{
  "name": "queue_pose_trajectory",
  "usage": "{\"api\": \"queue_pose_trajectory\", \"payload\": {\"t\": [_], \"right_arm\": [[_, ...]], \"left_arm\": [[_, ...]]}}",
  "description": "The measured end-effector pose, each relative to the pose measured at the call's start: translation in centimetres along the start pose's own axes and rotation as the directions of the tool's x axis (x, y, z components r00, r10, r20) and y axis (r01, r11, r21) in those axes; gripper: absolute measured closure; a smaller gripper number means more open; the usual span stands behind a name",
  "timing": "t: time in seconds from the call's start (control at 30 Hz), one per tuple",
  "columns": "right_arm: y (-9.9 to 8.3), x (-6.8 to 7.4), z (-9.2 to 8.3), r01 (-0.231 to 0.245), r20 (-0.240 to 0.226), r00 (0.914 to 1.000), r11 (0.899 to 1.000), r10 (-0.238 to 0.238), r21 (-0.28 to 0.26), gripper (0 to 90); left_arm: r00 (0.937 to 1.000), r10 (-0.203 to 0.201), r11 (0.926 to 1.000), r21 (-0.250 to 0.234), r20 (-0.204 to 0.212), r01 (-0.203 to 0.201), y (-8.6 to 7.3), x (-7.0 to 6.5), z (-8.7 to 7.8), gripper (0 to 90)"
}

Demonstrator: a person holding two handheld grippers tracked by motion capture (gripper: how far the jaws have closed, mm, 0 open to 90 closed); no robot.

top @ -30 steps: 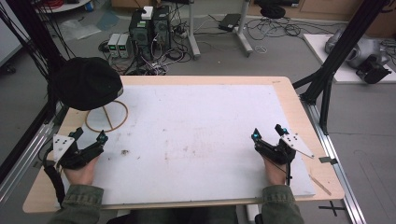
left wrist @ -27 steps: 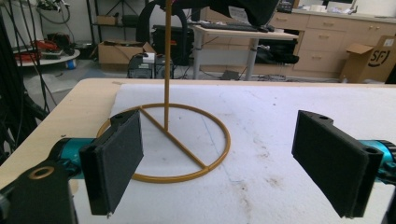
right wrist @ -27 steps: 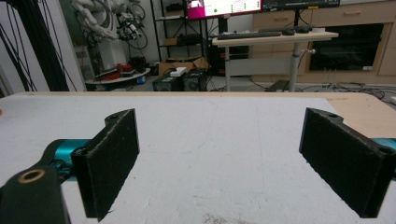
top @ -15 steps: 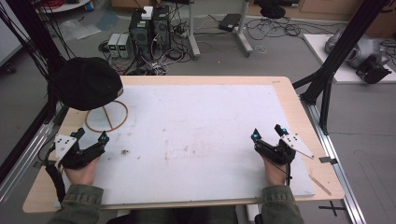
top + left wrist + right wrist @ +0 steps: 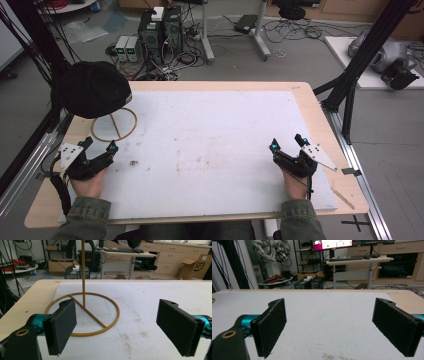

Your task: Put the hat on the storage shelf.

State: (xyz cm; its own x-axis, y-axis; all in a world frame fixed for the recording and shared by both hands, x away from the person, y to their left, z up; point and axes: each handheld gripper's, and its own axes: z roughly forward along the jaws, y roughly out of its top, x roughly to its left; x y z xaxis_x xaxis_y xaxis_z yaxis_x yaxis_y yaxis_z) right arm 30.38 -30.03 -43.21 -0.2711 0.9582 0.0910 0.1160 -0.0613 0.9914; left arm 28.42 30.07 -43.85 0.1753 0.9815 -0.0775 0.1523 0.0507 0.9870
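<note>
Nothing is being moved since the earlier frames: both claws are being held still, released, jaws wide apart. Left claw [image 5: 96, 147] is being rested near the gold wire stand [image 5: 83, 312], which is standing upright at the tabletop [image 5: 210, 85] far-left, black cap [image 5: 94, 89] on top. Right claw [image 5: 286, 144] is being kept well apart. Approach should be made slowly, jaws being centred on the thin post so the stand is not tipped.
</note>
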Motion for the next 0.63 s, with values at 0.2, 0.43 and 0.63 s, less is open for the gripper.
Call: {"api": "queue_pose_trajectory", "payload": {"t": [0.2, 0.43, 0.63], "right_arm": [[-0.04, 0.07, 0.03, -0.003, -0.003, 1.0, 1.0, 0.003, 0.012, 11.3], [-0.06, -0.02, 0.08, 0.009, -0.002, 1.0, 1.0, -0.009, 0.013, 11.3], [-0.11, 0.04, 0.14, -0.001, -0.004, 1.0, 1.0, 0.001, 0.022, 11.3]], "left_arm": [[0.9999, -0.009, 1.0, 0.004, 0.005, 0.009, -0.01, 0.05, 0.07, 16.8], [0.9998, -0.01, 0.9996, 0.026, 0.014, 0.01, -0.1, 0.05, 0.24, 16.8], [0.9993, -0.016, 0.9994, 0.031, 0.035, 0.015, -0.15, 0.04, 0.35, 16.7]]}}
